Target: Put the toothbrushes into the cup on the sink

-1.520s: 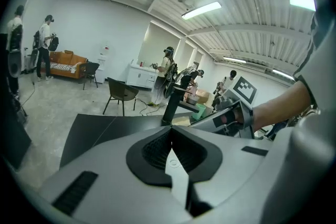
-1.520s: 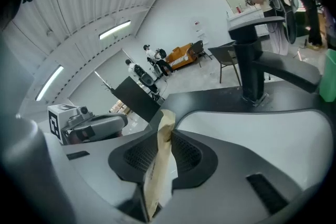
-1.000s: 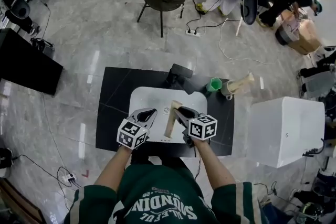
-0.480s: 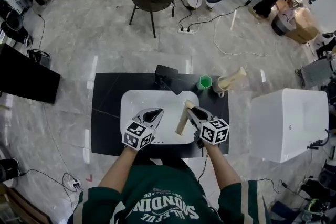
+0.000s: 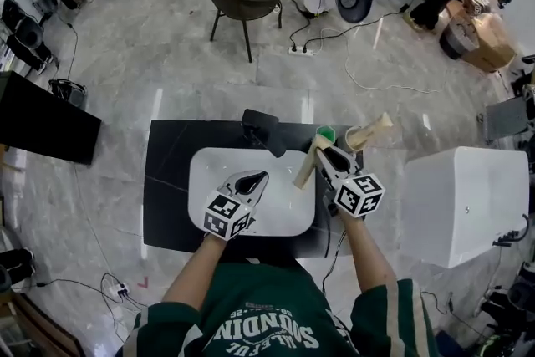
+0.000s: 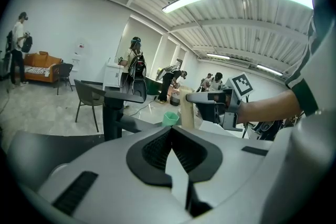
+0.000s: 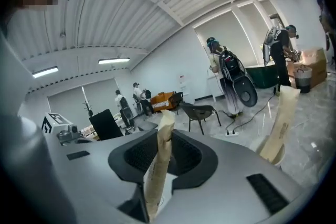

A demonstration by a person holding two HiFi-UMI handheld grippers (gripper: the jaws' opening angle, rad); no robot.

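Observation:
My right gripper (image 5: 328, 155) is shut on a tan paper-wrapped toothbrush (image 5: 306, 166), which stands tilted above the back right corner of the white sink (image 5: 205, 180). Its upper end is close to a green cup (image 5: 324, 132). Right of that, a pale cup (image 5: 354, 140) holds a second wrapped toothbrush (image 5: 372, 128), leaning right. In the right gripper view the held toothbrush (image 7: 157, 165) rises between the jaws, with the other toothbrush (image 7: 281, 123) ahead to the right. My left gripper (image 5: 257, 179) hangs over the sink, shut and empty. The left gripper view shows the green cup (image 6: 170, 118) and my right gripper (image 6: 210, 98).
A black faucet (image 5: 263, 130) stands at the back of the sink, set in a black counter (image 5: 167, 180). A white cabinet (image 5: 464, 205) stands right of the counter. A chair (image 5: 238, 0) and cables lie on the floor beyond. People stand far off.
My right gripper has carried the toothbrush up and to the right, from the middle of the sink to its back right corner beside the green cup. The left gripper has drifted right as well.

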